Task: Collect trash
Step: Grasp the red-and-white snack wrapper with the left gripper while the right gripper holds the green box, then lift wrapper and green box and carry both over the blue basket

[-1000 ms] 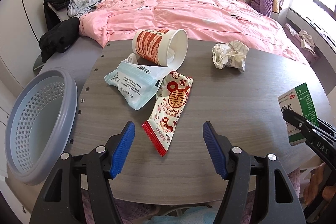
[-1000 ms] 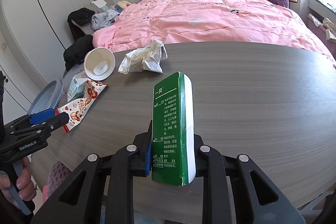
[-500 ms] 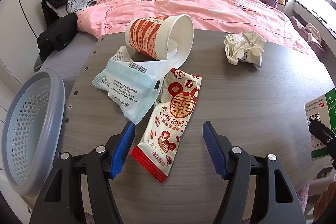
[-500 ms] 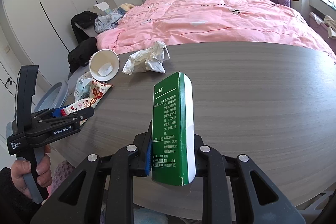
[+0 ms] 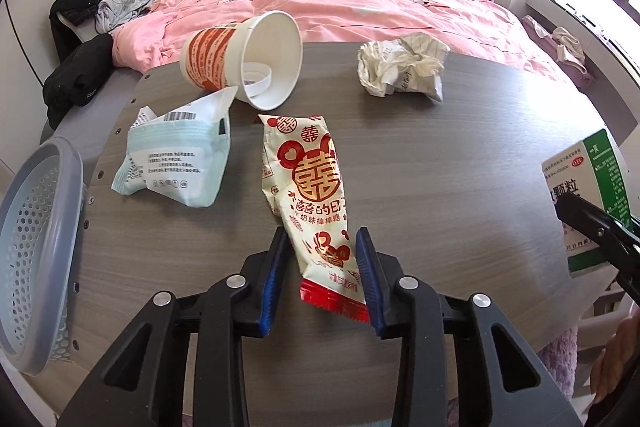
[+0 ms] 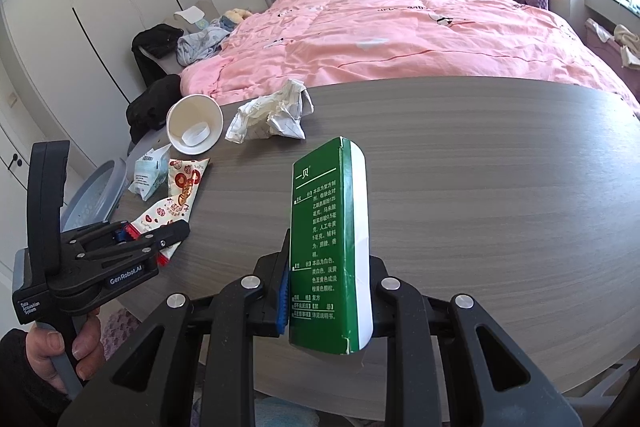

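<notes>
A red and white snack wrapper (image 5: 312,179) lies lengthwise on the grey table (image 5: 460,167). Its near end sits between the blue pads of my left gripper (image 5: 322,239), whose jaws are closing, with both pads touching the wrapper's edges. The right wrist view shows that gripper (image 6: 176,231) low at the table's left edge, over the wrapper (image 6: 184,187). My right gripper (image 6: 330,267) is shut on a green and white box (image 6: 328,247), held upright above the table's near edge. The same box (image 5: 588,179) appears at the far right of the left wrist view.
A tipped paper cup (image 5: 244,59) with a lid inside, a pale blue packet (image 5: 176,155) and a crumpled paper ball (image 5: 400,67) lie further back on the table. A grey perforated basket (image 5: 36,227) stands off the table's left edge. A pink bed lies beyond.
My left gripper moved forward and down over the wrapper's near end, and its jaws narrowed from wide apart to the wrapper's edges. The right gripper and the box stayed still.
</notes>
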{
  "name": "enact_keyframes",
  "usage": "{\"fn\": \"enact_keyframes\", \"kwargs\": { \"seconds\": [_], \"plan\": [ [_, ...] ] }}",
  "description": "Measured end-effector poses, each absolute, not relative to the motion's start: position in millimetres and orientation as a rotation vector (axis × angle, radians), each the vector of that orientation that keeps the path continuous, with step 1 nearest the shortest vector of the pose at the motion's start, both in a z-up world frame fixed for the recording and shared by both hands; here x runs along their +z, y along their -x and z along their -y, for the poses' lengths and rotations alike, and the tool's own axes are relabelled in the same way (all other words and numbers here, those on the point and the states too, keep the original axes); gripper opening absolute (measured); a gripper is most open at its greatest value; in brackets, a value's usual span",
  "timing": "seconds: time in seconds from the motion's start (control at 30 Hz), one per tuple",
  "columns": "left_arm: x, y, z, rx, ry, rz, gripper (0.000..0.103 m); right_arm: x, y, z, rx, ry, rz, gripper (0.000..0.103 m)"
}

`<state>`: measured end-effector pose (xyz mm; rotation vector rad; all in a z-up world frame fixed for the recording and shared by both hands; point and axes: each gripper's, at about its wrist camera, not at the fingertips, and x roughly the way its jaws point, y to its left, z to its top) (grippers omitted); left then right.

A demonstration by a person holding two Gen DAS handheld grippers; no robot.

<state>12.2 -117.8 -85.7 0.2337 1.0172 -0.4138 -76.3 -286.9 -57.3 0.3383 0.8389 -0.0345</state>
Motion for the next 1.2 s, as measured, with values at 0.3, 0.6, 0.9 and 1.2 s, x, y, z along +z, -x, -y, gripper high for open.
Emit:
{"fn": "enact_keyframes", "kwargs": {
  "seconds": [0.3,0.6,0.9,1.2],
  "plan": [
    [-79,-1,124,-0.465,-0.224,-1.025,0.051,-59,79,293,-0.055,-0.353,-0.835,0.023],
    [-82,-24,130,-0.416,-0.243,-1.014,0.057,-60,79,294,-0.049,-0.359,-0.835,0.023],
    [-86,-30,140,-0.416,-0.261,-1.018,0.043,-62,79,296,-0.060,-0.361,-0.842,0.023],
    [-81,-26,139,-0.444,-0.251,-1.018,0.036,-61,80,296,-0.078,-0.365,-0.845,0.023]
  ]
}}
